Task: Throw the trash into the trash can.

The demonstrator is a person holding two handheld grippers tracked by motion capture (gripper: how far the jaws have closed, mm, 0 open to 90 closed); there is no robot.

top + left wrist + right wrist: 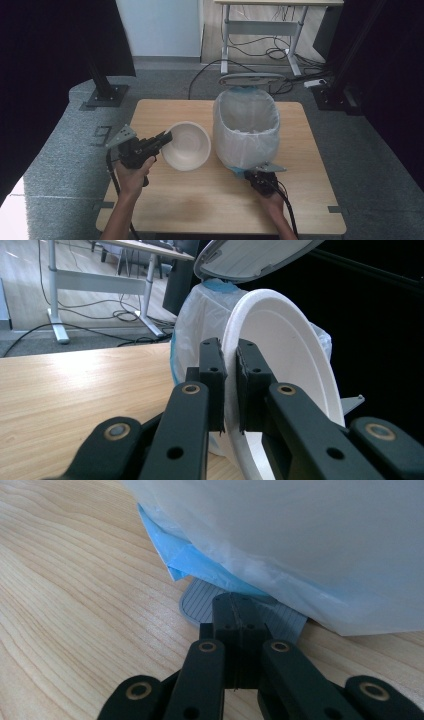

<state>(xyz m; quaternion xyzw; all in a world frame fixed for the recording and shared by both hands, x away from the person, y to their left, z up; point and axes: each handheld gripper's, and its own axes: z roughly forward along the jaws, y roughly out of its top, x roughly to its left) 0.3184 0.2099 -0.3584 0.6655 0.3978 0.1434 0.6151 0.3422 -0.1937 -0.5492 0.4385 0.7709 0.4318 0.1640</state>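
The step in hand is judged to be the disposal of the bowl into the pedal bin [246,127], whose lid [251,78] is held raised. The pedal [200,602] is to be kept pressed under the right tongs [255,174] until the bowl has cleared the rim, otherwise the lid may drop onto it. The bowl is to be carried from the left tongs [165,136] towards the bin mouth, which lies ahead of and beyond those tongs, and tilted over the rim before release. The liner [200,315] is loose and should not be snagged.

The bin stands on the table [200,200], directly ahead of the right tongs, wrapped in a translucent white liner over a blue one. The bowl [186,145] is white, round, shallow-ribbed inside, and appears to be light foam; it is tilted, its rim pinched between the pads of the left tongs, one pad inside and one outside. The right tongs are fully closed, gripping nothing, with their tips resting on the grey ribbed pedal.
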